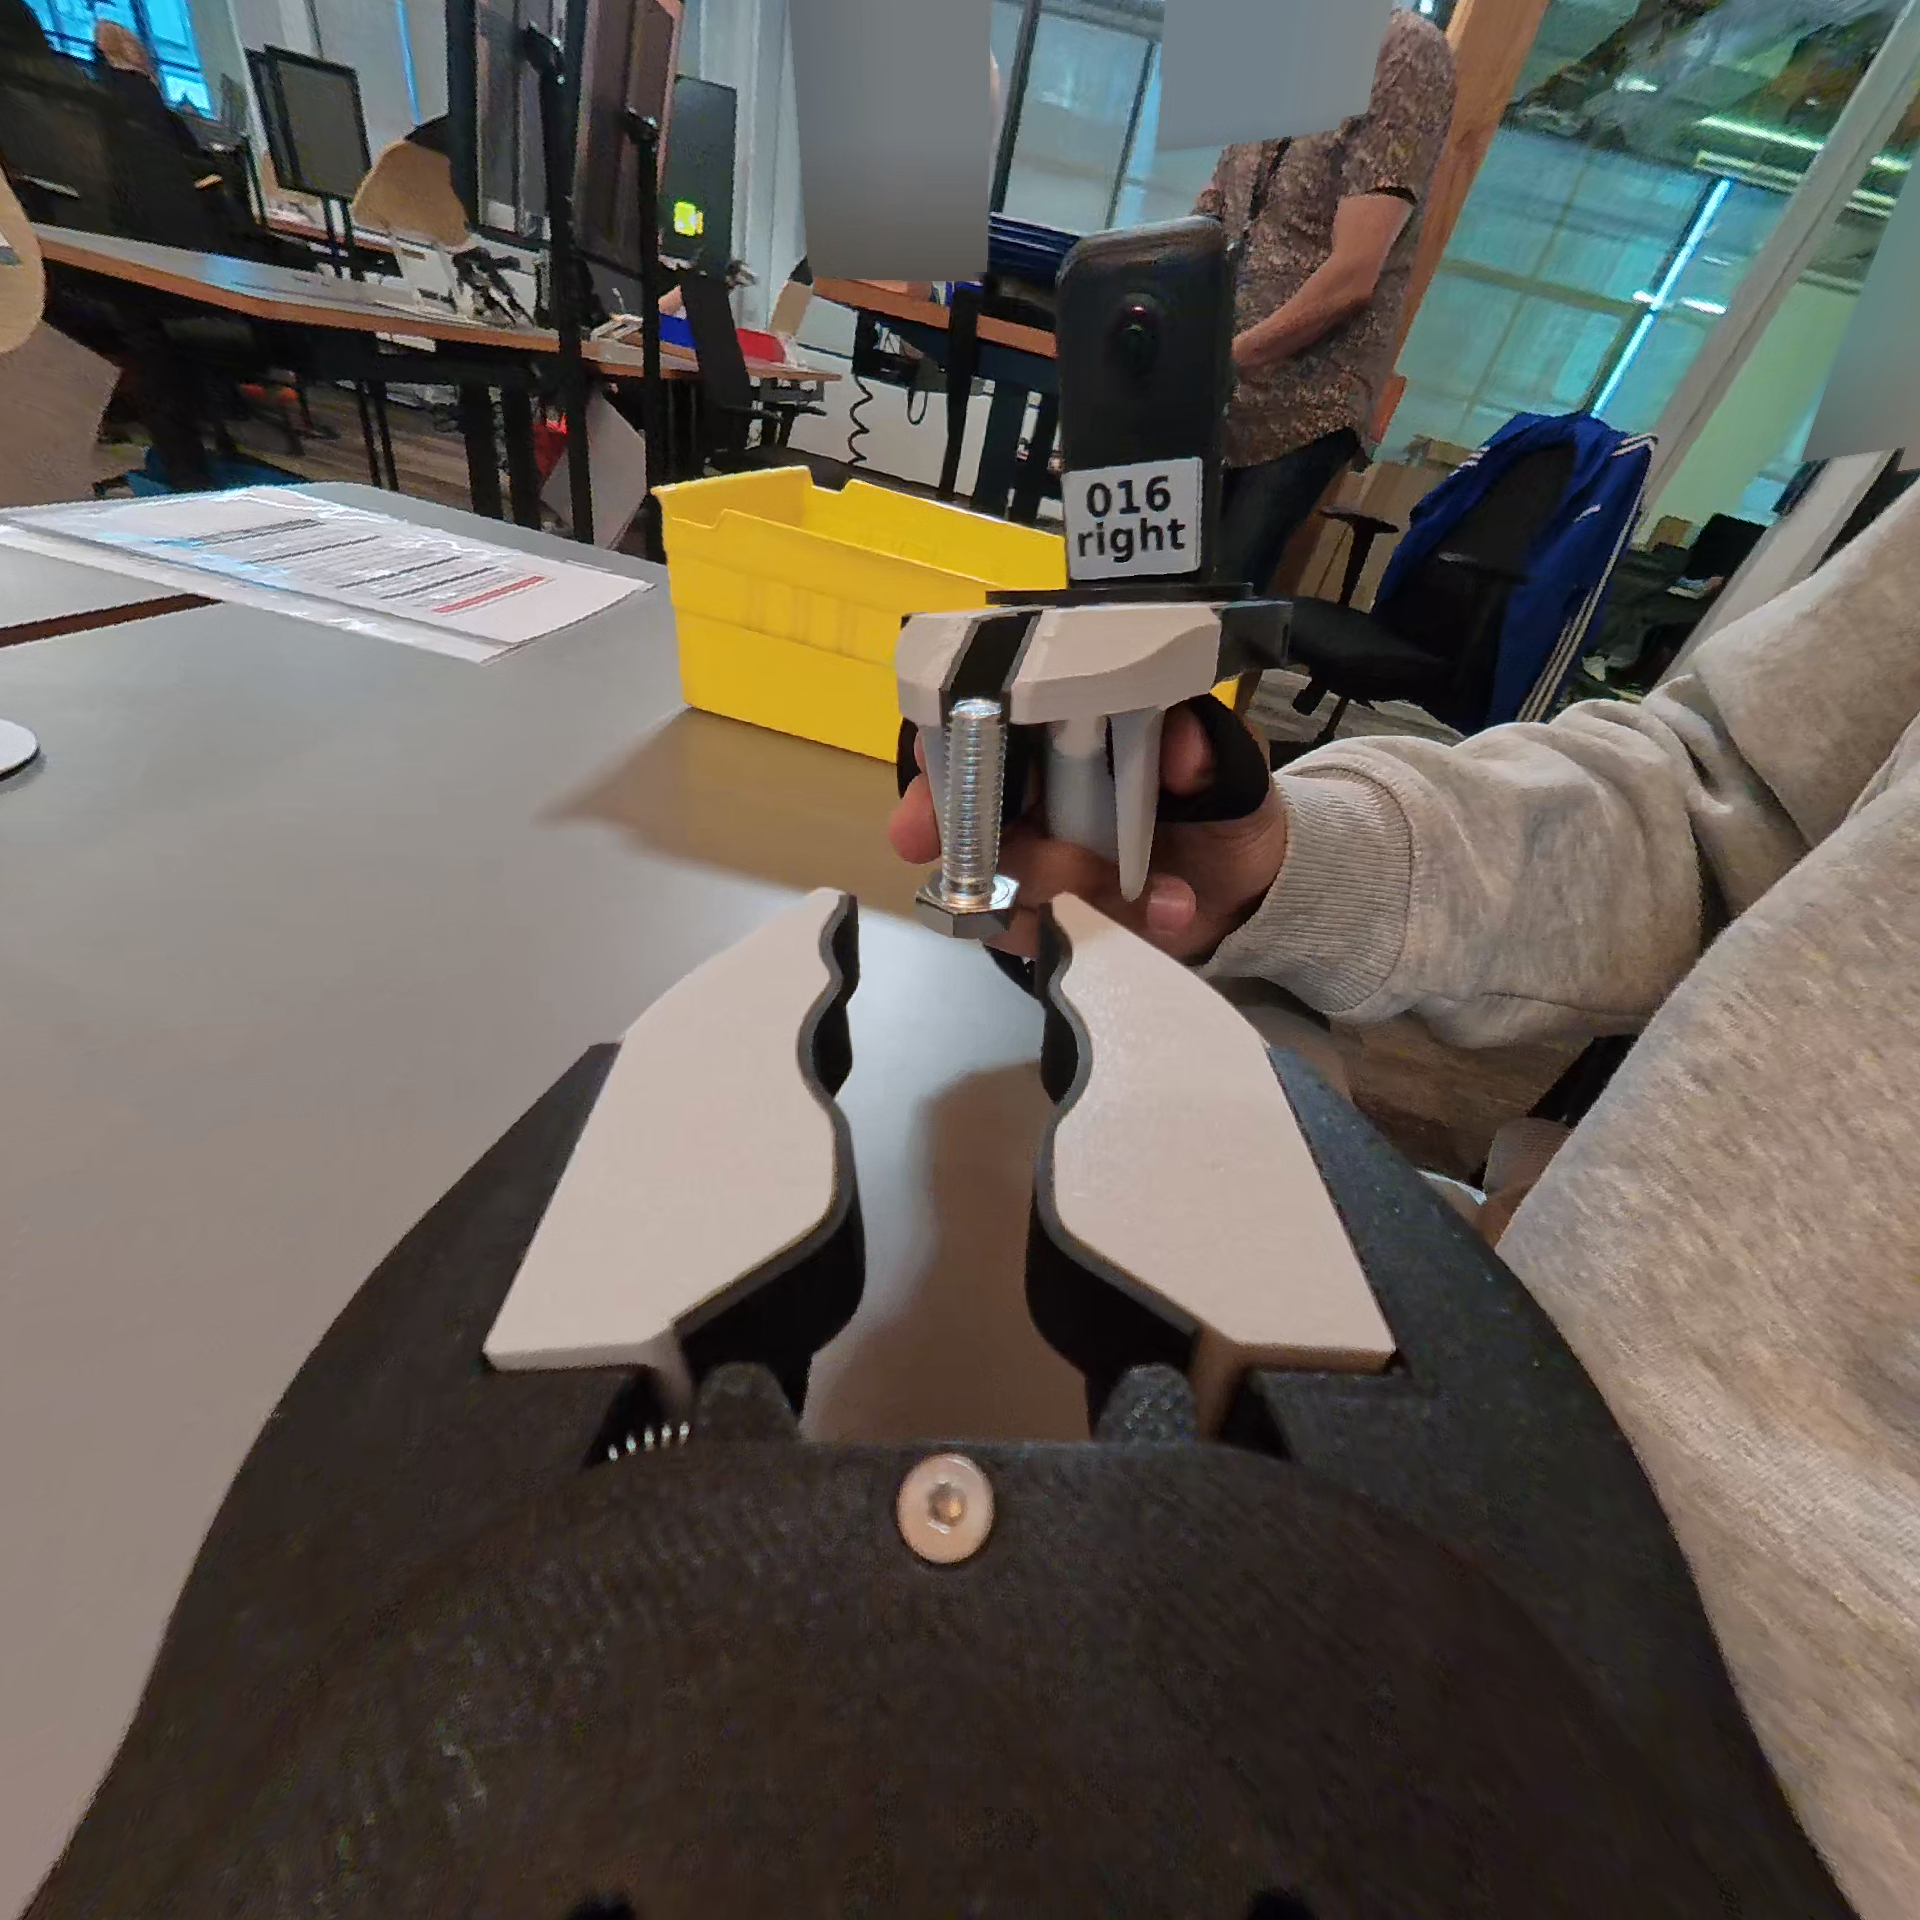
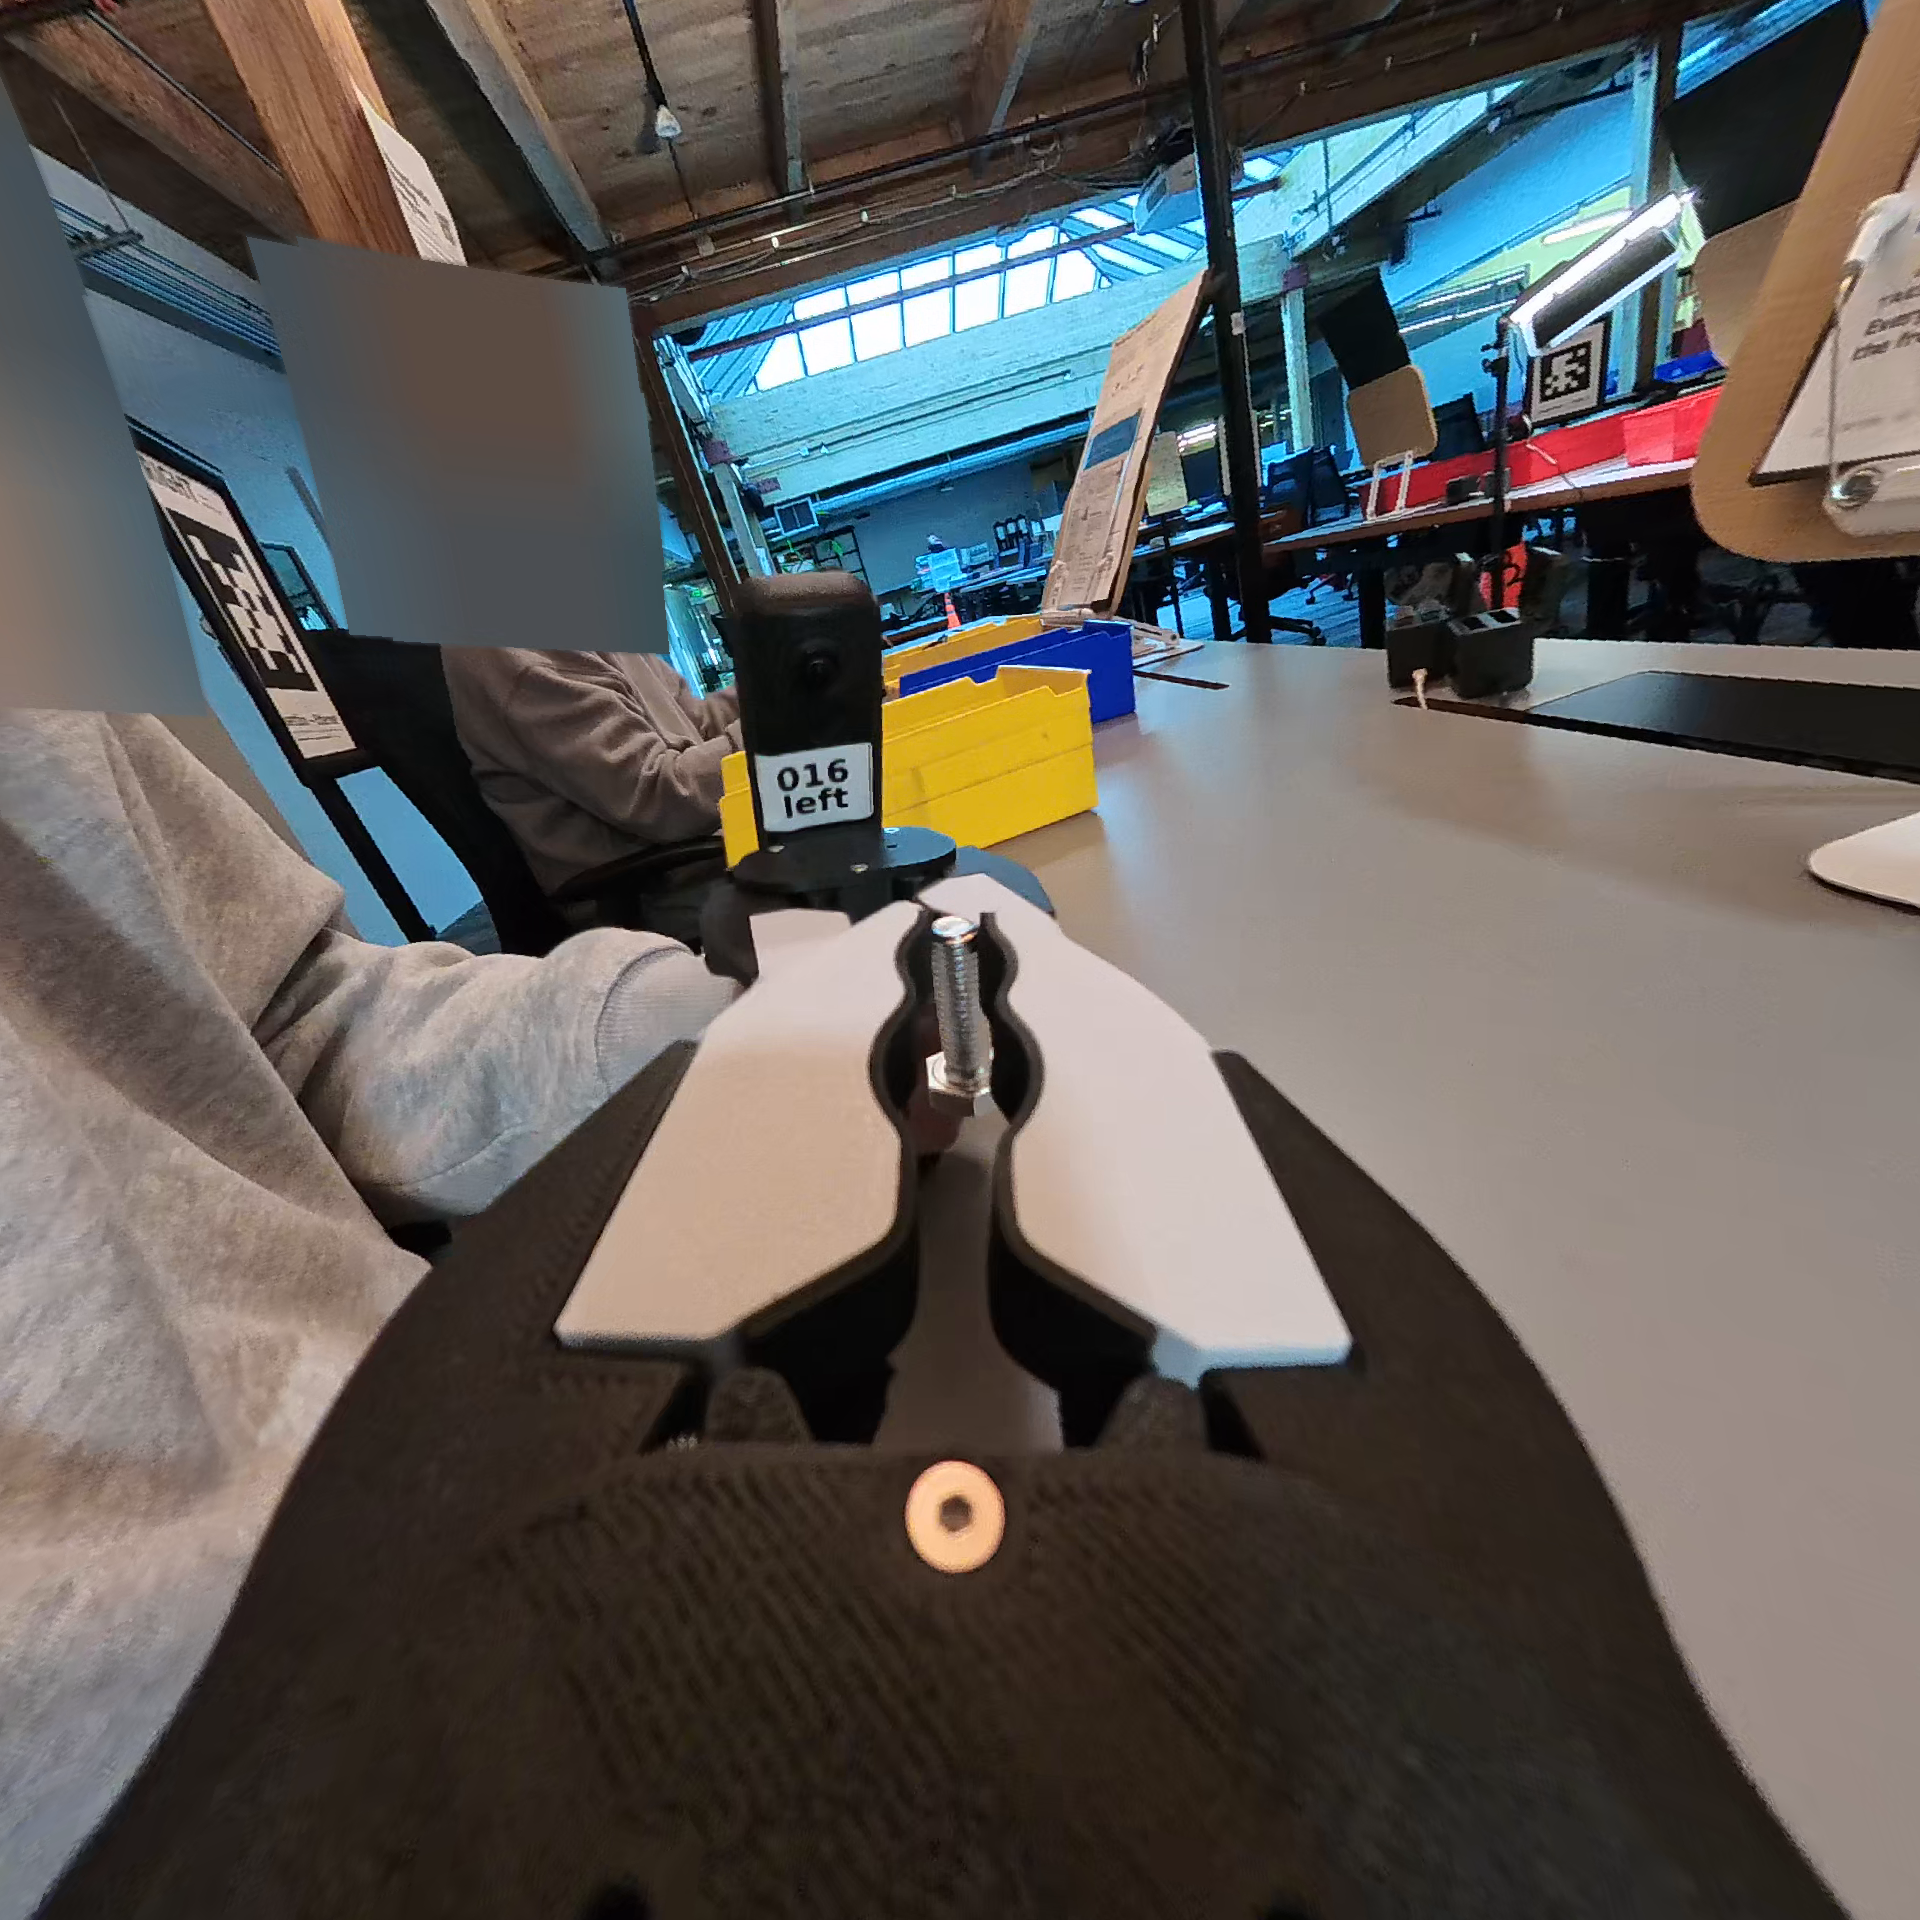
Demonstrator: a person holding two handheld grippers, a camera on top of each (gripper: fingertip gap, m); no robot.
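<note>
My right gripper (image 2: pixel 951 920) is shut on the top end of a silver threaded bolt (image 2: pixel 954 997). The bolt hangs down below its fingertips, with a hex head and what looks like a nut at the bottom. In the left wrist view the right gripper (image 1: pixel 982 665) faces me, held by a hand in a grey sleeve, with the bolt (image 1: pixel 971 810) upright. My left gripper (image 1: pixel 945 930) is open and empty above the grey table (image 1: pixel 312 935). Its fingertips sit just in front of and on either side of the bolt's lower end. The left gripper's body and camera (image 2: pixel 810 717) show behind the bolt.
A yellow bin (image 1: pixel 790 613) stands on the table behind the grippers, and shows in the right wrist view (image 2: pixel 987 748) next to a blue bin (image 2: pixel 1039 655). A sleeved paper sheet (image 1: pixel 343 571) lies far left. A black mat (image 2: pixel 1714 717), small black boxes (image 2: pixel 1465 649) and a white base (image 2: pixel 1870 862) sit right. People are beyond the table. My left and right fingertips are right by each other.
</note>
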